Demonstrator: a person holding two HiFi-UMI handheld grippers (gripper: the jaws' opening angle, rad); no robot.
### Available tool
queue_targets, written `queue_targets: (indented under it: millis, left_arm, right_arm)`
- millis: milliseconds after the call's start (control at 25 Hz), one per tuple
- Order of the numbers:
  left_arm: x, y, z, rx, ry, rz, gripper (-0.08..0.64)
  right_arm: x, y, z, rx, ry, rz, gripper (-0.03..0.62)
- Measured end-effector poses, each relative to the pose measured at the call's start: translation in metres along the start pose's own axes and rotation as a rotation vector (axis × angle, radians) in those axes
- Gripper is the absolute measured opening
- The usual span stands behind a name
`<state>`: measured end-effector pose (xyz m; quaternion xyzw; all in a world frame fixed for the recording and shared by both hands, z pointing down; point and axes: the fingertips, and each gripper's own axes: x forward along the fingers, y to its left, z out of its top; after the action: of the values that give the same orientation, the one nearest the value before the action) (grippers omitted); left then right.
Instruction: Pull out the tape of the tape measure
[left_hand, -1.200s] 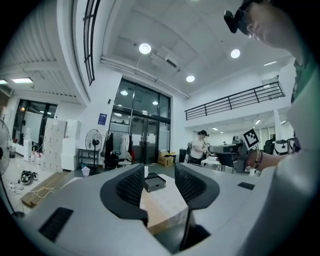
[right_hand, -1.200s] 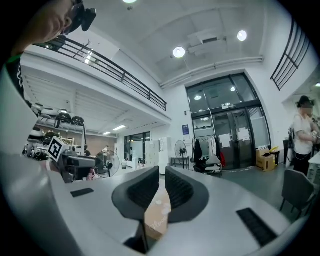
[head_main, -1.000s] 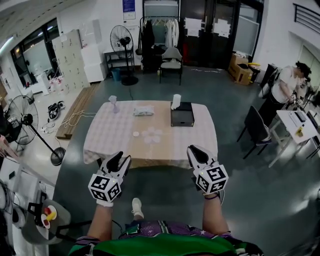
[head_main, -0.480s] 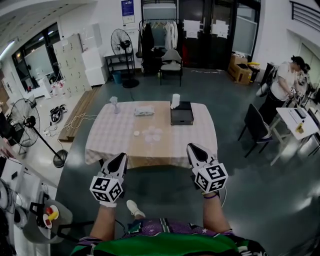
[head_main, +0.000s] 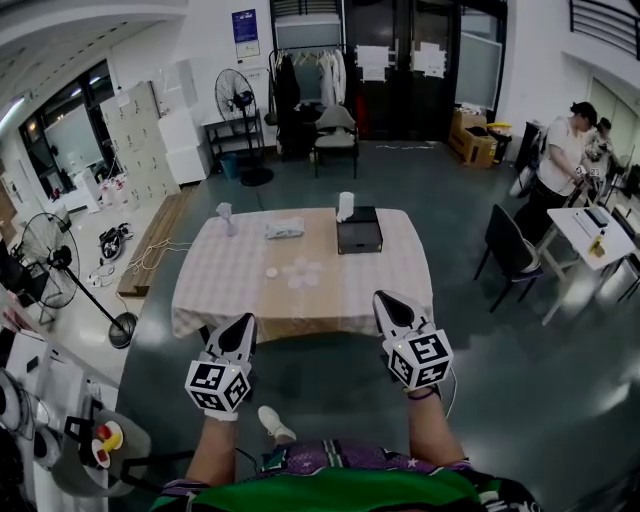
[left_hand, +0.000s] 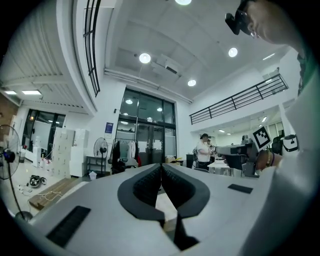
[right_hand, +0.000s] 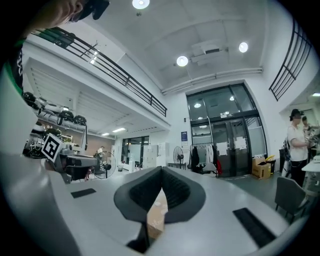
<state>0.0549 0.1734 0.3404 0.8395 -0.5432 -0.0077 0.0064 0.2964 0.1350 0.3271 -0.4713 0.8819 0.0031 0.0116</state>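
One small disc (head_main: 272, 270) on table (head_main: 392, 280), perhaps tape measure.

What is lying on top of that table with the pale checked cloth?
A black rectangular box, white tissue at its far corner, a pale folded bundle, a small white disc and a small pale upright object. The checked cloth hides the tabletop itself.

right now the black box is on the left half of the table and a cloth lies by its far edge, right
No: the black box is on the right half of the table, as the head view shows. The cloth is by the far edge.
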Motion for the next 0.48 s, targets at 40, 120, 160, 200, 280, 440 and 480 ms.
queue_targets:
  millis: [40, 120, 160, 200, 280, 440, 480]
  left_arm:
    - [-0.001, -0.001, 0.000, 0.000, 0.000, 0.001, 0.025]
    - [-0.003, -0.003, -0.001, 0.003, 0.002, 0.007, 0.025]
    - [-0.004, -0.003, -0.001, 0.004, 0.005, 0.009, 0.025]
    - [-0.005, -0.004, -0.003, 0.003, 0.009, 0.010, 0.025]
    - [-0.006, -0.004, -0.005, -0.006, 0.016, 0.010, 0.025]
    - [-0.011, -0.005, -0.003, -0.011, 0.017, 0.015, 0.025]
    - [-0.011, -0.005, -0.001, -0.008, 0.018, 0.014, 0.025]
  right_arm:
    - [-0.001, 0.000, 0.000, -0.004, 0.002, -0.004, 0.006]
    - [-0.003, -0.001, 0.000, -0.006, 0.002, -0.016, 0.005]
    - [-0.004, -0.001, 0.000, -0.006, -0.001, -0.021, 0.005]
    - [-0.005, -0.001, 0.001, -0.004, -0.005, -0.022, 0.005]
    - [-0.006, 0.000, 0.002, 0.000, -0.013, -0.015, 0.005]
    - [-0.007, 0.007, 0.001, 0.004, -0.007, 0.003, 0.005]
    - [-0.007, 0.008, 0.001, 0.006, -0.005, 0.006, 0.005]
